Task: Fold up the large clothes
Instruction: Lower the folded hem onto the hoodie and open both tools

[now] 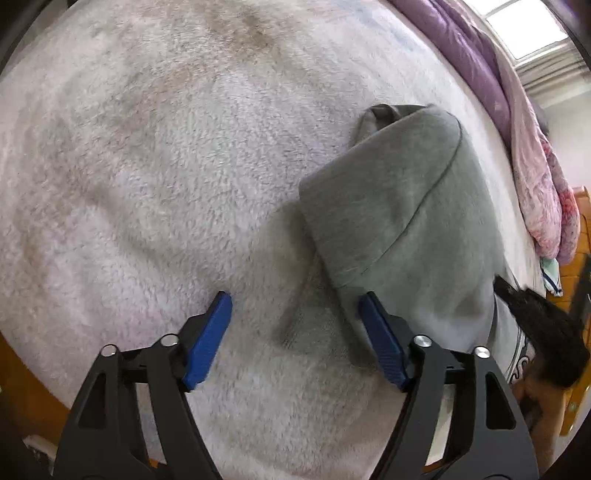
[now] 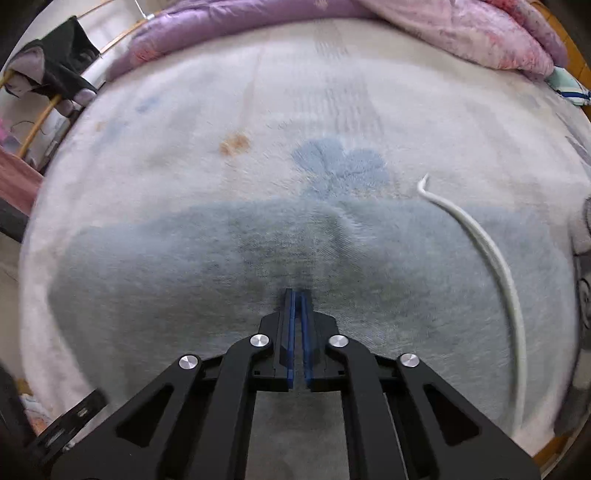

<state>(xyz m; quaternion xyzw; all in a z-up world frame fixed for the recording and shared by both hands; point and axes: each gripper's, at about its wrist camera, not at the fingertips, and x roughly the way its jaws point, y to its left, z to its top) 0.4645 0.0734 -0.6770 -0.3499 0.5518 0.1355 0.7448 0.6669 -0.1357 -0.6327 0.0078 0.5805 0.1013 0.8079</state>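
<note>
Left wrist: left gripper [image 1: 295, 325] has its jaws wide apart over the blanket [image 1: 166, 166], gripping nothing. Grey garment [image 1: 402, 221] lies folded on the blanket, its near edge just behind the right-hand finger. Quilt [image 1: 517, 110] lies beyond the garment.

Right wrist: right gripper [image 2: 297, 295] jaws together, nothing visibly clamped, above the blanket [image 2: 184, 166]. White cord [image 2: 491, 251] lies to the gripper's right.

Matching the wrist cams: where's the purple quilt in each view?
Left wrist: the purple quilt runs down the upper right edge.
Right wrist: the purple quilt lies along the top, left of centre.
Shared landmark: the pink floral quilt, right beside it in both views.
</note>
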